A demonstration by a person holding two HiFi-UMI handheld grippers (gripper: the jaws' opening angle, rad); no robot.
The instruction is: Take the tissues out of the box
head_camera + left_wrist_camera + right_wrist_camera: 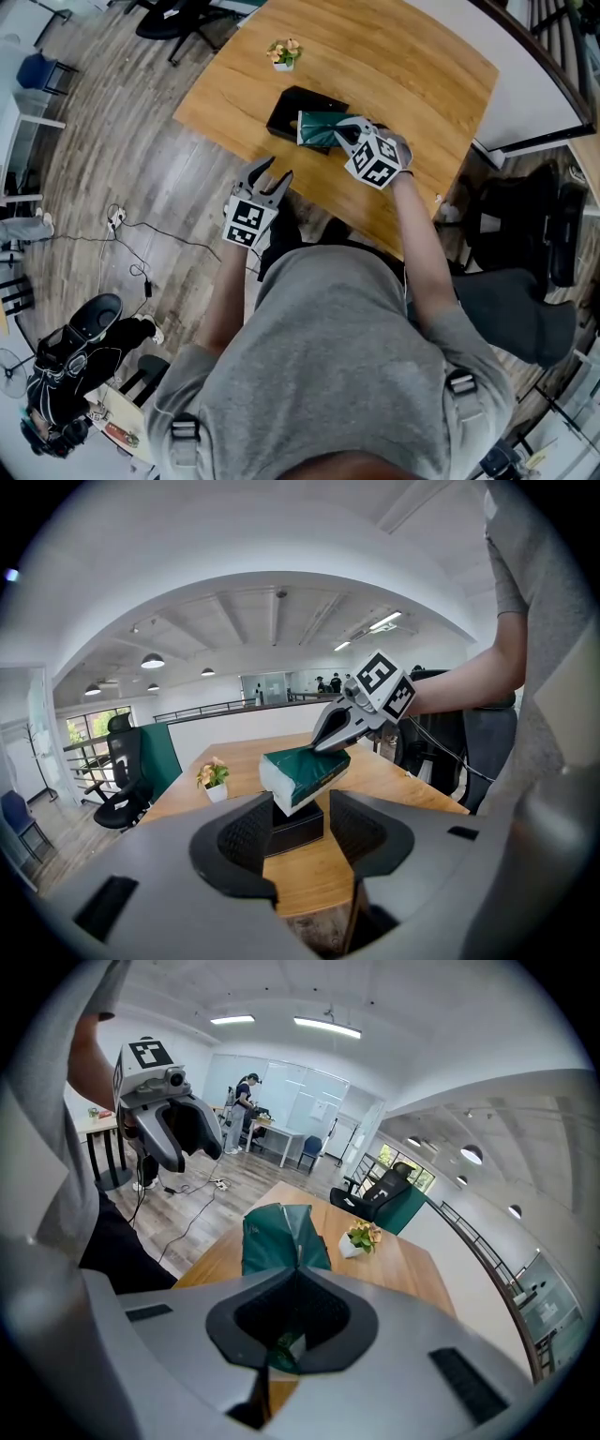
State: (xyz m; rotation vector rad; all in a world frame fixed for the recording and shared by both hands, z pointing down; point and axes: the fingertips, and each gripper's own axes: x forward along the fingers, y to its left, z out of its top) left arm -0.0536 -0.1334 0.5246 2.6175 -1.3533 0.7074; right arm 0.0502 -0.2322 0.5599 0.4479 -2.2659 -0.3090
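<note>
A green tissue pack (319,129) with a white end hangs tilted just above the black box (292,114) on the wooden table (412,84). My right gripper (345,134) is shut on the pack's green wrapper (277,1237), pinching it at one end; the left gripper view shows that pack (305,775) lifted over the box (298,822). My left gripper (274,176) stands open off the table's near edge, well short of the box, with nothing between its fingers (246,841).
A small potted plant (283,52) stands on the table beyond the box. Office chairs (525,253) sit to the right, and cables (141,234) lie on the wooden floor at left. A green chair (389,1190) stands at the table's far side.
</note>
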